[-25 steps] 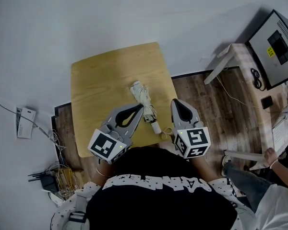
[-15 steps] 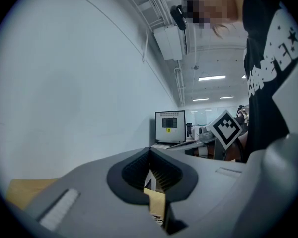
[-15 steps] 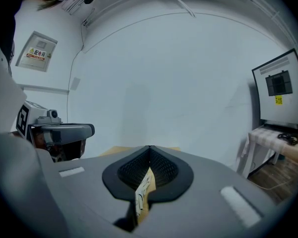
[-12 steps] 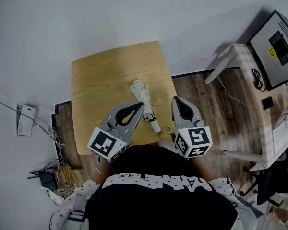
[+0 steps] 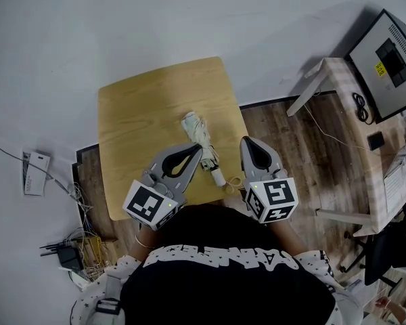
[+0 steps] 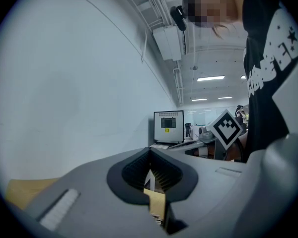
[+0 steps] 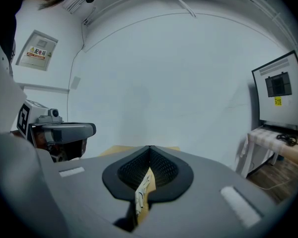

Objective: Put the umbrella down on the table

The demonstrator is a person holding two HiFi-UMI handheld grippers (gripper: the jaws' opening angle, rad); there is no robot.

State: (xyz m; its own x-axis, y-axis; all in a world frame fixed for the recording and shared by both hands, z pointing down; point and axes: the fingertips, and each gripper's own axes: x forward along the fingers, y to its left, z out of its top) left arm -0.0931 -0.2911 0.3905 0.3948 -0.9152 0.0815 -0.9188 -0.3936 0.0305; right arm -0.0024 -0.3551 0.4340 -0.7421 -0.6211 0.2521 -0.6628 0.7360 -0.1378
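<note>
**A:** Wood-topped table (image 5: pixel 142 107) against a pale wall, dark plank floor round it. Where is the umbrella?

**B:** The umbrella (image 5: pixel 199 135) lies folded flat on the tabletop, toward the near right part. Its pale, bunched canopy end points away from the person. Its white handle (image 5: pixel 218 177) points back toward them, with a thin strap loop (image 5: pixel 234 183) beside it at the table's edge.

**A:** Does either tool have hold of it?

**B:** No. The left gripper (image 5: pixel 199 149) has its jaws brought together at the tips with nothing between them, and its own view shows the same (image 6: pixel 150 151). From above, its tip sits right at the umbrella's left side, near the middle. I cannot tell whether it touches.

**A:** And the other?

**B:** The right gripper (image 5: pixel 247 143) is also closed tip to tip and empty, as its own view shows (image 7: pixel 150 148). It hangs just right of the umbrella, over the table's right edge, apart from the cloth.

**A:** So the umbrella is between them?

**B:** Yes, with its handle end in the gap between the two tools.

**A:** Anything else about?

**B:** A monitor (image 5: pixel 392 59) stands on a light side table (image 5: pixel 338 80) at the right. Tangled cables (image 5: pixel 78 246) lie on the floor at the left.
</note>
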